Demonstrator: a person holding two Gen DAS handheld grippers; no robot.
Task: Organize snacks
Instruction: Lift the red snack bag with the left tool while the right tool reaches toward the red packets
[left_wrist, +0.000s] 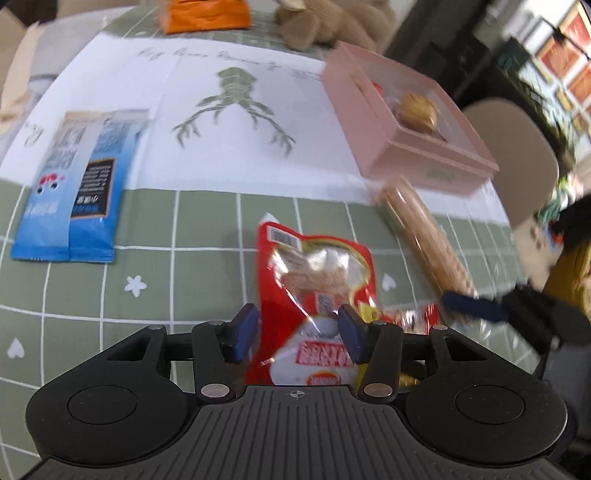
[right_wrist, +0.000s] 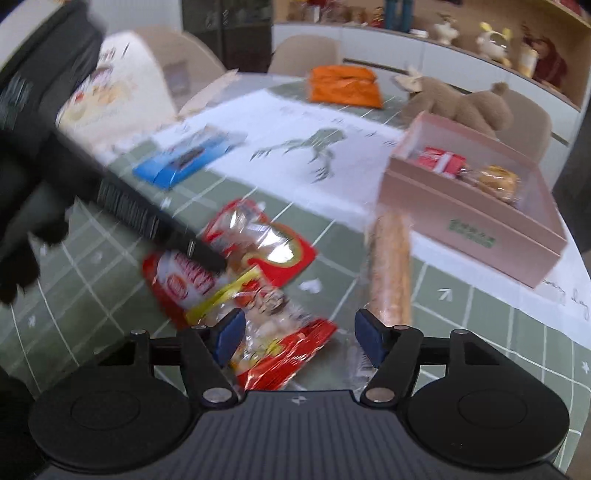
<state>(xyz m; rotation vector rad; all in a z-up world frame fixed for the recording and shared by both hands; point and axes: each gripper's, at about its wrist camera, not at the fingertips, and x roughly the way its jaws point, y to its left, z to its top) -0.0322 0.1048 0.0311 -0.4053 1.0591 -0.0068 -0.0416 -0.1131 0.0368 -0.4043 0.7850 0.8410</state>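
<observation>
A red snack bag with a clear window (left_wrist: 317, 280) lies on the green checked tablecloth between the fingers of my left gripper (left_wrist: 297, 332). The jaws stand open, and I cannot see the pads pressing it. A second red and yellow bag (right_wrist: 280, 332) overlaps it and lies under my right gripper (right_wrist: 299, 336), which is open. A long clear tube of biscuits (right_wrist: 391, 266) lies just beyond the right finger (right_wrist: 369, 339), pointing at the pink box (right_wrist: 461, 221). The box holds a red packet (right_wrist: 441, 160) and a golden pastry (right_wrist: 495, 181).
A blue pack (left_wrist: 74, 192) lies at the left on the white dinosaur sheet (left_wrist: 236, 122). An orange bag (right_wrist: 343, 86) and a brown plush toy (right_wrist: 461, 99) sit at the far side. Beige chairs (right_wrist: 306, 51) ring the table. The pink box is near the right table edge.
</observation>
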